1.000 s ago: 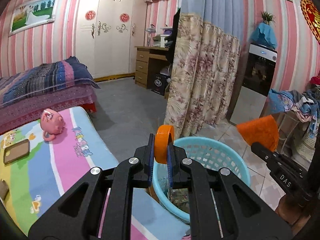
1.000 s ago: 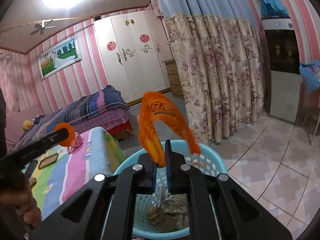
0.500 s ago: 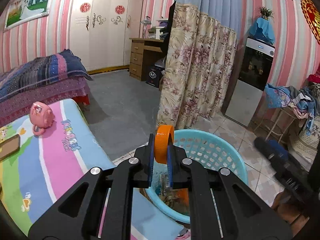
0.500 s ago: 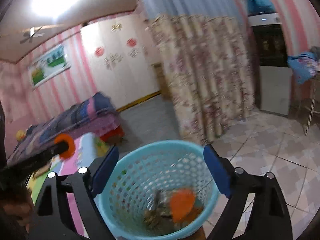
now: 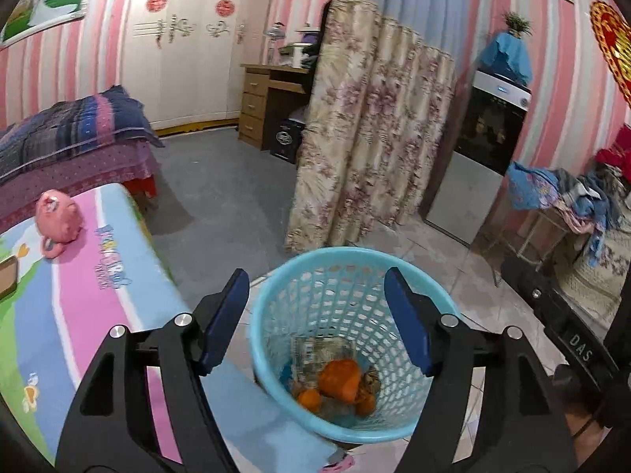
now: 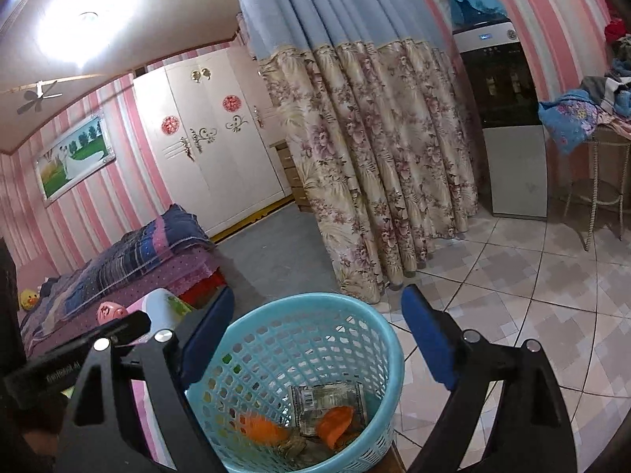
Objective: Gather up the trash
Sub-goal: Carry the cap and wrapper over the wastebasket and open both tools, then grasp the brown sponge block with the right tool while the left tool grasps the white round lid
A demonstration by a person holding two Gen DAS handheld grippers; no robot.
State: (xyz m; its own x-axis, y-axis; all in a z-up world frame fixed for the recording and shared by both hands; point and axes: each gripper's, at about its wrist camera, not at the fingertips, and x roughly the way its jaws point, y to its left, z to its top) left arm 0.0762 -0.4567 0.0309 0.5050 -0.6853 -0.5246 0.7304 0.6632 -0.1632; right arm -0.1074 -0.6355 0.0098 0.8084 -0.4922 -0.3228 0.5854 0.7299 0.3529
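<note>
Release is the step in hand. The left hand-held gripper (image 5: 315, 315) is held over the light-blue perforated plastic basket (image 5: 315, 254), its blue-padded jaws opening, with nothing between them; only the basket's mouth is seen through the gap. The right hand-held gripper (image 6: 317, 331) is likewise poised over the same basket from the right side, its jaws spread wide and empty.

The collected trash is found at the bottom of the basket: a crumpled orange plastic wrapper (image 5: 339, 378), a small round orange piece (image 5: 309, 398) just to its left, and a flat printed foil packet (image 5: 319, 349) lying behind them, on the far side. The round piece is blurred in both views, so how it lies cannot be told. The foil packet is laid nearly flat, its long axis running left to right across the basket floor. The orange wrapper is bunched, and no clear long axis can be given to it.

The basket stands upright on the tiled floor, its mouth upward, just beside the right edge of the table covered with a pink, blue and green striped mat (image 5: 79, 315). A pink toy pig (image 5: 59, 222) is seen on the far part of that mat.

The drop is judged complete. Both grippers would next have to be lifted clear of the rim and carried back toward the table, where any remaining trash would have to be sought.
</note>
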